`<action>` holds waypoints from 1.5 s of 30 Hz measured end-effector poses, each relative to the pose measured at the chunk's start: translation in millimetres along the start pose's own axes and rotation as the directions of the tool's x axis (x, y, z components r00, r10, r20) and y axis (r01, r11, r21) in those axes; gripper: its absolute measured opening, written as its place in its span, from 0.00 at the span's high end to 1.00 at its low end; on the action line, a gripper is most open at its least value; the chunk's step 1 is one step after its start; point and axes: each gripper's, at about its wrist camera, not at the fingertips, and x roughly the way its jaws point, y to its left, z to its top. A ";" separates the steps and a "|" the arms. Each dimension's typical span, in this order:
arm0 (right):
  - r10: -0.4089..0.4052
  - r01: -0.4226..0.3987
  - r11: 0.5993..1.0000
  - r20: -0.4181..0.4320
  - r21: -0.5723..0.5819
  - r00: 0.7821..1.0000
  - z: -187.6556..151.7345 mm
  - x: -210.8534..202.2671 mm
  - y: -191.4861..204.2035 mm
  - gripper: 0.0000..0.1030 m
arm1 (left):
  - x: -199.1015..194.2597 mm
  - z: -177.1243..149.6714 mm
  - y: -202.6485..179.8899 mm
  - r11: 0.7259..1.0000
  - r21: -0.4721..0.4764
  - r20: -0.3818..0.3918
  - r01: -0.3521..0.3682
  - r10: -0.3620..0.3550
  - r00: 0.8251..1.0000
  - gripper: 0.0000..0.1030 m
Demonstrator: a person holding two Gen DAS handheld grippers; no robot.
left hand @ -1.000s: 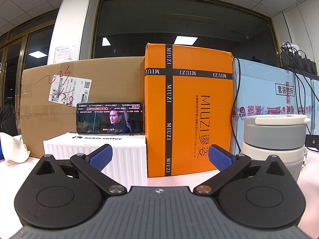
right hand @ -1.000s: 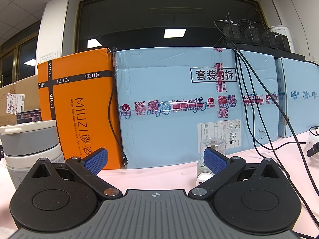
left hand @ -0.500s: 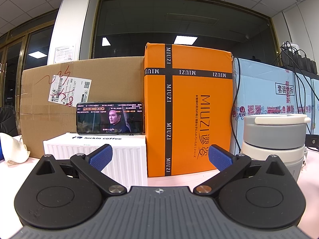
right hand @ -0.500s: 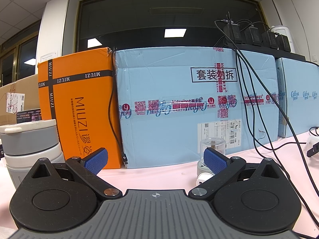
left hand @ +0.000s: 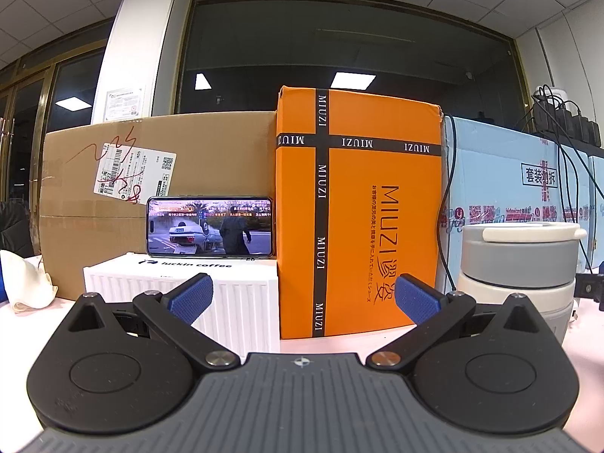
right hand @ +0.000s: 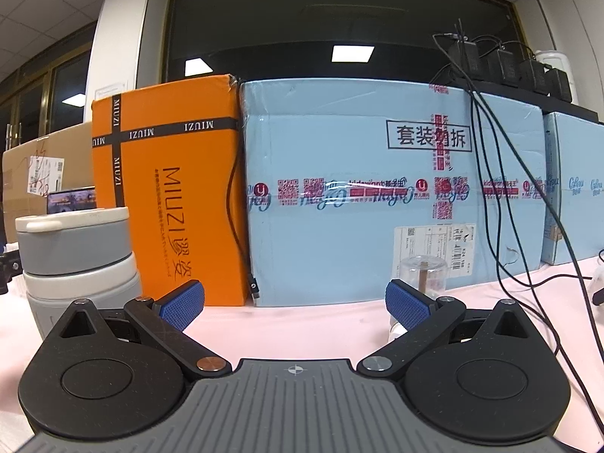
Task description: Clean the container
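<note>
Ahead and to the right of the left gripper (left hand: 304, 296), the container (left hand: 519, 264) is seen standing upright on the pink table (left hand: 332, 343): a grey-and-white stacked body with a cream lid on top. It is clear of both blue fingertips (left hand: 190, 296), which are spread wide with nothing held between them.

Straight ahead of the left gripper an orange MIUZI box (left hand: 358, 211) is noted, standing on end. To its left a white luckin coffee box (left hand: 226, 294) carries a phone (left hand: 210, 226), propped on its long edge against a brown cardboard box (left hand: 158, 158), with video on its screen. A white crumpled cloth (left hand: 22, 283) is seen at the far left.

From the right wrist view, the right gripper (right hand: 294, 302) is likewise spread wide and holds nothing. The container (right hand: 77, 260) is placed ahead and to its left, apart from the left fingertip (right hand: 181, 304). A light blue carton (right hand: 377, 196) is faced directly, just beside the orange box (right hand: 170, 188). A small clear jar (right hand: 423, 273) is partly hidden behind the right fingertip. Black cables (right hand: 498, 207) are draped down over the carton onto the table (right hand: 294, 328).
</note>
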 end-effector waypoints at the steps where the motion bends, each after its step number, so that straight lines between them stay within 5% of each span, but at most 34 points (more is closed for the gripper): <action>1: 0.003 -0.003 1.000 -0.009 0.003 1.000 -0.1 0.9 -0.3 0.00 | -0.1 -0.1 0.2 1.000 -0.001 -0.001 0.001 -0.001 1.000 0.00; 10: 0.061 -0.060 0.997 -0.036 0.038 0.997 -0.2 -2.4 -4.5 0.00 | -2.5 1.2 6.2 0.998 -0.028 -0.010 0.063 -0.063 0.998 0.00; 17: 0.236 -0.235 0.971 -0.026 0.043 0.971 -0.2 -21.4 -7.0 0.00 | -7.9 2.9 11.7 0.983 0.001 -0.102 0.184 -0.183 0.978 0.00; 24: 0.431 -0.437 0.899 -0.110 -0.028 0.896 -0.4 -33.9 5.6 0.00 | 1.0 -1.2 21.4 0.937 -0.021 -0.273 0.348 -0.340 0.900 0.00; 33: 0.627 -0.660 0.747 -0.244 -0.080 0.740 2.6 -61.9 31.9 0.00 | 10.9 -14.9 20.0 0.903 -0.020 -0.412 0.430 -0.399 0.819 0.00; 41: 0.648 -0.750 0.643 -0.412 -0.156 0.641 -9.3 -61.0 85.0 0.01 | 13.0 -18.6 28.4 0.902 -0.027 -0.457 0.431 -0.395 0.797 0.00; 43: 0.632 -0.743 0.653 -0.433 -0.150 0.643 -10.0 -58.6 92.7 0.03 | 13.9 -19.0 31.9 0.906 -0.039 -0.459 0.421 -0.390 0.798 0.00; 45: 0.596 -0.712 0.679 -0.434 -0.176 0.676 -9.9 -57.6 99.0 0.03 | 14.5 -20.0 32.1 0.906 -0.044 -0.463 0.421 -0.392 0.795 0.00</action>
